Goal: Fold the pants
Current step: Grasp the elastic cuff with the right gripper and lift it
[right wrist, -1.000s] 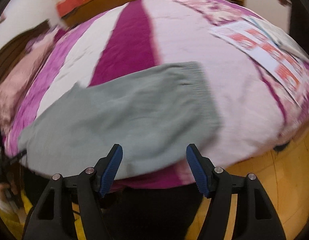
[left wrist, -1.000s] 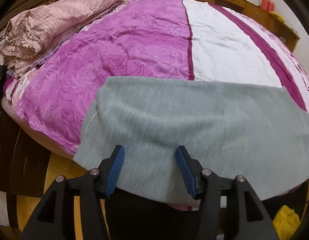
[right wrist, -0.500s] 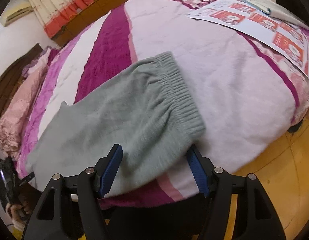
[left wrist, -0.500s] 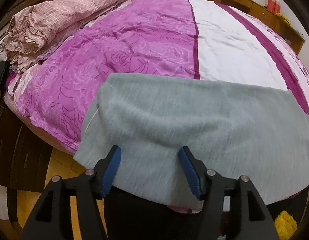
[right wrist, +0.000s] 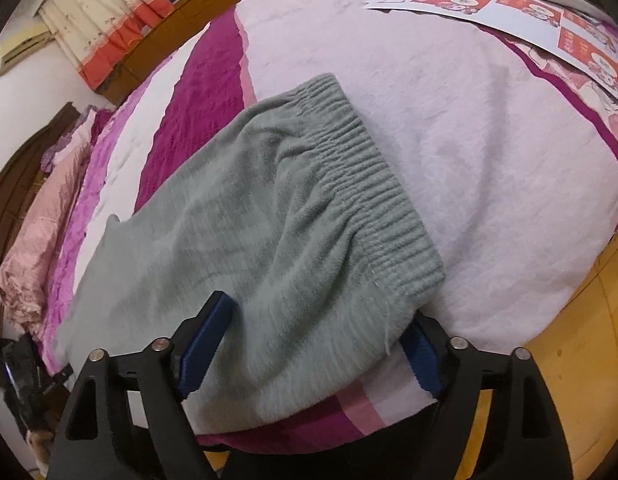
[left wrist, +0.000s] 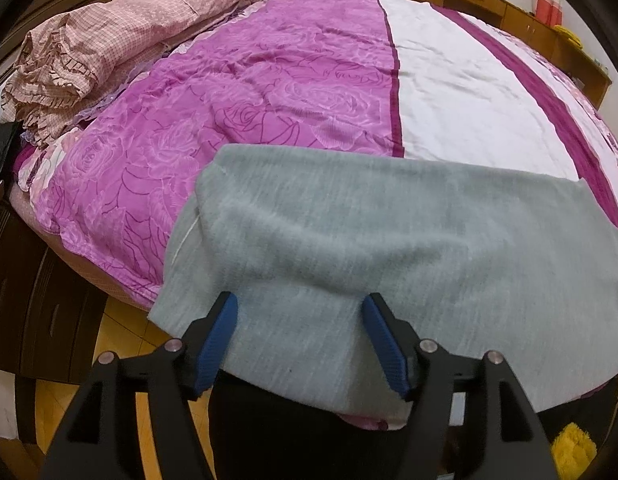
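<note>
1. The grey pants (left wrist: pixel 389 248) lay flat across the near edge of the bed (left wrist: pixel 293 92), the leg end toward the left tool (left wrist: pixel 301 340) and the ribbed waistband (right wrist: pixel 373 196) toward the right tool (right wrist: pixel 321 344). The near hem hung slightly over the bed's edge, so a careless pull toward the person could probably have dragged the whole garment off onto the floor.

2. The fabric looked soft and fleecy. A pinch that caught only the top layer would likely have lifted one layer and left the other behind, spoiling the fold.

3. A low ridge of cloth sat between the left tool's pads; if left unsmoothed, it could have been pressed into a crease.

4. The two tools stood well apart along the garment. Lifting unevenly would probably have skewed the fold line.

5. The left tool's jaws were opening, fairly wide, with the pants' near edge lying between the blue pads; they did not appear to press on it.

6. The right tool's jaws were also opening, wider still, straddling the corner below the waistband; nothing was gripped there.
</note>
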The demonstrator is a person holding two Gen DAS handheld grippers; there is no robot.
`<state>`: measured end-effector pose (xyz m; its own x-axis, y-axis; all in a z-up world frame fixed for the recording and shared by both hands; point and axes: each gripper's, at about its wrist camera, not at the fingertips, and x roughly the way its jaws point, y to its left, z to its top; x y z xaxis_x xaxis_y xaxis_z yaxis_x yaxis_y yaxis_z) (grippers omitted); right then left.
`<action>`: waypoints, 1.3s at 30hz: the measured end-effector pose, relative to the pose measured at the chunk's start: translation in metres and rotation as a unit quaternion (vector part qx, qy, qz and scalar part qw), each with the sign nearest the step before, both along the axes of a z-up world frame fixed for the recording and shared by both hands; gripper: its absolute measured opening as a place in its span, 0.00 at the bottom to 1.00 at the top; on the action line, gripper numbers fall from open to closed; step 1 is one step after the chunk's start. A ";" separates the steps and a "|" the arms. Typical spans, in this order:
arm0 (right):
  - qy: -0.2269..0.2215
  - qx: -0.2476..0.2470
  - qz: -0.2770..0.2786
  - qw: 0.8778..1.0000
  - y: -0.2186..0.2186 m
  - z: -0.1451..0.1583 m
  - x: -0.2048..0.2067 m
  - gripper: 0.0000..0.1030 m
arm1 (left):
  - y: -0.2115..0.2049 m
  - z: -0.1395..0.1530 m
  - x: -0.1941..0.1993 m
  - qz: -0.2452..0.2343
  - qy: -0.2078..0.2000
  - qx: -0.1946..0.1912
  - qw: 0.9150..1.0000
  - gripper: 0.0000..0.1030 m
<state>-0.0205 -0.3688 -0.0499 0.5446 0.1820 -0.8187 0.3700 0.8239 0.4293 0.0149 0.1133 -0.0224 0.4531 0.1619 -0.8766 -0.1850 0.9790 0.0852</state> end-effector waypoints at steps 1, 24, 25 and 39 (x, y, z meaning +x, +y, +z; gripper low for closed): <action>0.000 0.000 -0.005 1.000 0.000 0.001 0.001 0.76 | 0.000 0.000 0.000 0.000 0.000 -0.001 1.000 0.68; -0.044 -0.028 0.012 0.999 0.018 0.050 0.002 0.04 | 0.000 0.009 -0.003 -0.015 0.000 0.008 1.000 0.68; -0.048 -0.034 0.019 0.998 0.021 0.056 0.002 0.04 | 0.000 0.010 -0.003 -0.016 0.000 0.007 1.000 0.68; -0.124 -0.077 0.151 0.978 0.097 0.133 0.024 0.04 | 0.007 0.015 -0.010 -0.016 -0.002 -0.027 0.999 0.68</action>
<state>0.0031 -0.2714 0.0835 0.6706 0.2511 -0.6981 -0.0006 0.9411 0.3380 0.0054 0.1205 -0.0072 0.4613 0.0991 -0.8817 -0.1534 0.9877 0.0307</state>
